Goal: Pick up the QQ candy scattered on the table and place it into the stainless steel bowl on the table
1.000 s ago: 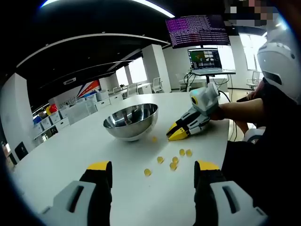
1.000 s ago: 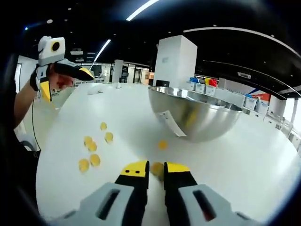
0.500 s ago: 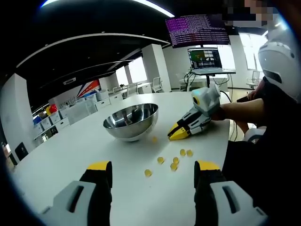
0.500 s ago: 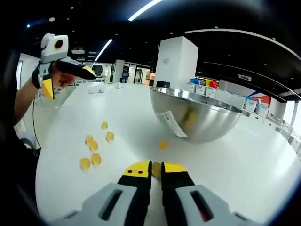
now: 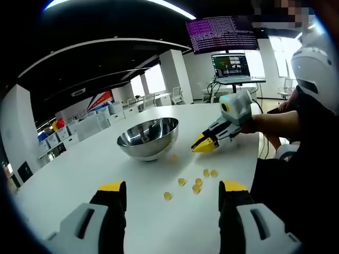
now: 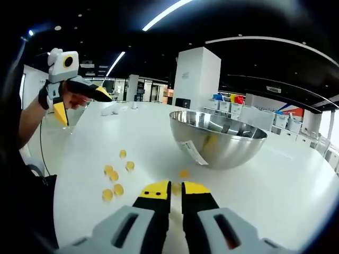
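The stainless steel bowl (image 5: 148, 137) (image 6: 218, 138) stands on the white table (image 5: 79, 174), a label on its side. Several yellow QQ candies (image 5: 196, 184) (image 6: 117, 177) lie scattered on the table near it, and one more candy (image 5: 174, 157) (image 6: 183, 173) lies close to the bowl's foot. My right gripper (image 6: 176, 189) (image 5: 202, 145) hovers above the table beside the bowl, shut on a yellow candy (image 6: 176, 186) pinched between its tips. My left gripper (image 5: 172, 188) (image 6: 82, 104) is held wide open above the table's near side, nothing between its jaws.
A person's arm (image 5: 275, 124) reaches in from the right behind the right gripper. Monitors (image 5: 230, 66) stand at the table's far end. White table surface (image 6: 286, 174) spreads around the bowl. Shelves with coloured bins (image 6: 233, 100) line the room's back.
My right gripper's jaws closed on a candy and rose off the table, drawing slightly away from the bowl. The left gripper has stayed open and almost still.
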The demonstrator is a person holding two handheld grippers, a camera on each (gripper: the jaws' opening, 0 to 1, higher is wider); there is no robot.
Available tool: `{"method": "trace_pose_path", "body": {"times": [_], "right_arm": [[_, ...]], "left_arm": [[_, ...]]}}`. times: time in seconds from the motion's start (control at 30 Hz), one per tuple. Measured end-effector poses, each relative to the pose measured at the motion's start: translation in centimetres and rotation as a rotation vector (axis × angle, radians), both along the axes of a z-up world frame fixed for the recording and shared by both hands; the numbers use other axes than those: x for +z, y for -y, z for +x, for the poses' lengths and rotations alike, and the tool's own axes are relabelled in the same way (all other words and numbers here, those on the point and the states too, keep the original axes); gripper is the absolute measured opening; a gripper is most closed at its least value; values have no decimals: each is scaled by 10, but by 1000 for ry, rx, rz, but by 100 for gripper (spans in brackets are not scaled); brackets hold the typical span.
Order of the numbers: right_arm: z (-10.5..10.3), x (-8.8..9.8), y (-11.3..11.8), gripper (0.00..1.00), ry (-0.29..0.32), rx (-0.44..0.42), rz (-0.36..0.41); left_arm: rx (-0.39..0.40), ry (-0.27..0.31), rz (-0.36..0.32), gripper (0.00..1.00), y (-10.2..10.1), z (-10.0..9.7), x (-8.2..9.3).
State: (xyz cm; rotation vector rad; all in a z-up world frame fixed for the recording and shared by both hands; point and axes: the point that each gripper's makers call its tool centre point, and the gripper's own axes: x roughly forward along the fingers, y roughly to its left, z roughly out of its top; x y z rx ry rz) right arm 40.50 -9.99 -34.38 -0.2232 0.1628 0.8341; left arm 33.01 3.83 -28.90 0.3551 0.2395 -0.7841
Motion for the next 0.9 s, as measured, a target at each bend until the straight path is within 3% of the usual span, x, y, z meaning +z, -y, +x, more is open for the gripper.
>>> {"method": "trace_pose_path", "body": {"times": [0.2, 0.3, 0.4, 0.53, 0.7, 0.9], "right_arm": [[-14, 36, 1, 6, 58, 11, 44], [-14, 61, 3, 6, 116, 15, 44], [-9, 87, 6, 6, 170, 13, 61], [11, 108, 11, 6, 217, -10, 52], [43, 117, 8, 6, 244, -29, 41], [83, 101, 1, 6, 209, -58, 16]], "left_arm": [[7, -3, 5, 71, -2, 0, -1], [8, -5, 10, 71, -2, 0, -2], [5, -4, 5, 71, 0, -1, -2], [2, -4, 4, 71, 2, -1, -2], [3, -10, 4, 71, 1, -1, -4], [0, -10, 2, 71, 1, -2, -4]]}}
